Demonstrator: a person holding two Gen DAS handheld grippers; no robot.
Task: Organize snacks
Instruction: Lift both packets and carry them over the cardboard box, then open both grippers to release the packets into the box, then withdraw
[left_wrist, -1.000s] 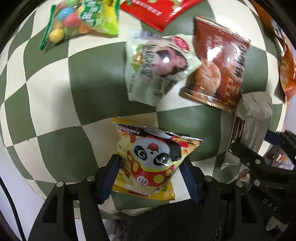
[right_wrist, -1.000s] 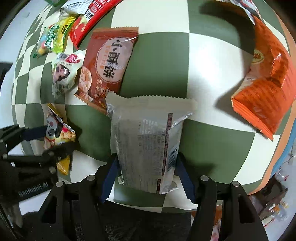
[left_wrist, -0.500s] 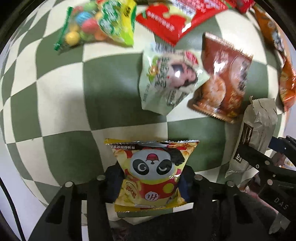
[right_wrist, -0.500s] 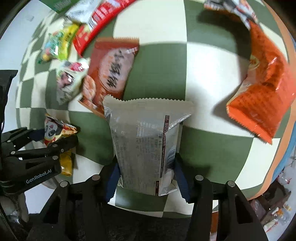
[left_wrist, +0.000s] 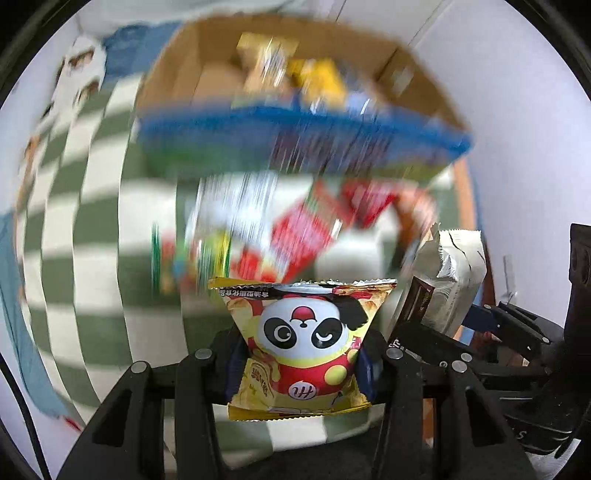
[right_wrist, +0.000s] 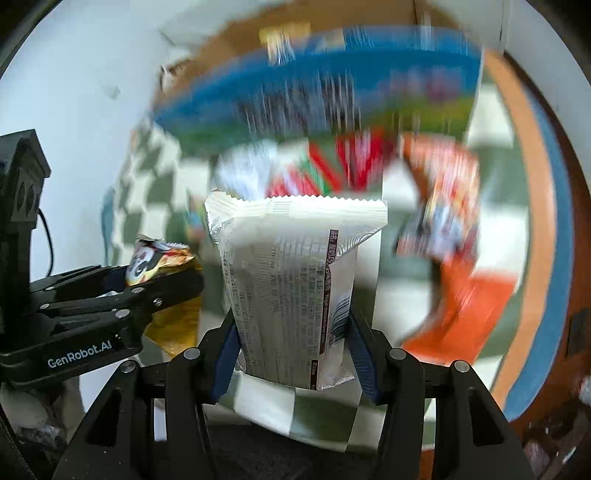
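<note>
My left gripper (left_wrist: 299, 365) is shut on a yellow panda snack packet (left_wrist: 301, 343) and holds it off the checkered cloth. My right gripper (right_wrist: 291, 350) is shut on a silver-white snack packet (right_wrist: 295, 280), also lifted. Each gripper shows in the other's view: the silver packet at the right of the left wrist view (left_wrist: 443, 280), the panda packet at the left of the right wrist view (right_wrist: 147, 262). Ahead stands a cardboard box (left_wrist: 184, 74) with a blue front band (left_wrist: 295, 129), and snacks lie inside it.
Blurred red, white and green packets (left_wrist: 295, 229) lie on the green-and-white checkered cloth (left_wrist: 92, 221) before the box. An orange packet (right_wrist: 454, 295) lies at the right. White walls stand behind. The orange and blue table rim (right_wrist: 535, 258) curves at the right.
Both grippers have lifted their packets off the cloth and swung up and forward toward the cardboard box. The view has tilted from looking down at the table to looking ahead.
</note>
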